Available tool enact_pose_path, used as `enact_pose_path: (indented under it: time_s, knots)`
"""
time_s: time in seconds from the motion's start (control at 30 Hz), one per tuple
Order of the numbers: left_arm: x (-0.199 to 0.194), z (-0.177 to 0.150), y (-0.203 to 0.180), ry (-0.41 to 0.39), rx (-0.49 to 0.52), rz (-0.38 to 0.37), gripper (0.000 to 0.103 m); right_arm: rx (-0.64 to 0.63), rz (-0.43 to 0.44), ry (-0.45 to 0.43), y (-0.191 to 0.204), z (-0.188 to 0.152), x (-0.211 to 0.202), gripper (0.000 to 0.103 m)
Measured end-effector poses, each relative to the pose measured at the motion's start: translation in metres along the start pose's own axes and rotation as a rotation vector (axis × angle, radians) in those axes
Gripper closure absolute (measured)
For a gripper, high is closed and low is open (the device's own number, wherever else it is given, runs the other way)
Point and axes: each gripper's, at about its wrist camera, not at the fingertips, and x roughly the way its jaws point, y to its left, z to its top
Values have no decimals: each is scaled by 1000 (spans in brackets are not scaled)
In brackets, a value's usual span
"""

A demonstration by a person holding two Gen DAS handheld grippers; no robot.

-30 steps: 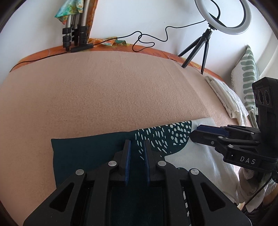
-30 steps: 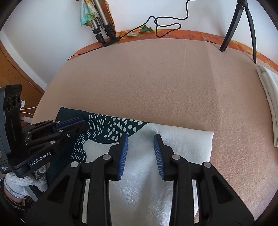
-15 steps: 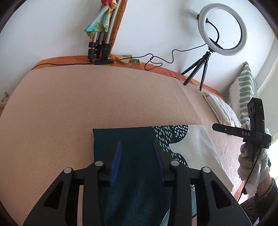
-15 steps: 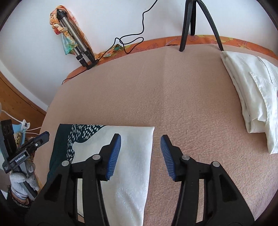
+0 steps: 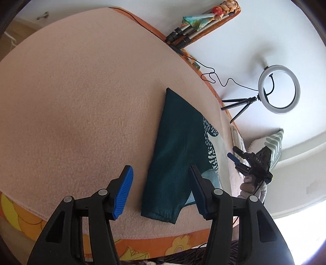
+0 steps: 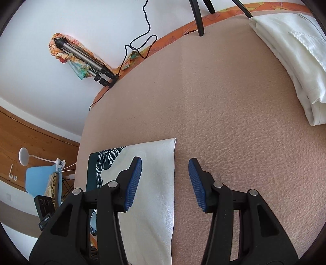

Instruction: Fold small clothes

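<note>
Left wrist view: the garment (image 5: pixel 173 155) lies folded into a flat strip on the bed (image 5: pixel 77 97), near its front edge. Left tool (image 5: pixel 161 190) and right tool (image 6: pixel 165 183) both gape, holding nothing. Probably a further fold remains, or this piece is finished.

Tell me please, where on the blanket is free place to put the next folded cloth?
The widest bare patch of the blanket lies between the folded garment and the white stack. More room lies on the garment's dark side. The far edge holds a tripod and cable.
</note>
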Motion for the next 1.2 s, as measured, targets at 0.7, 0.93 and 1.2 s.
enact_pose_path:
  time_s: [0.7, 0.93, 1.2]
  knots:
    - [45, -30, -17, 125, -14, -186, 48, 84, 210, 47, -6, 13, 36, 52]
    - [58, -30, -29, 135, 33, -197, 50, 56, 224, 53, 9, 15, 50, 52]
    - [64, -31, -27, 138, 47, -195, 66, 6, 151, 79, 16, 13, 48, 55]
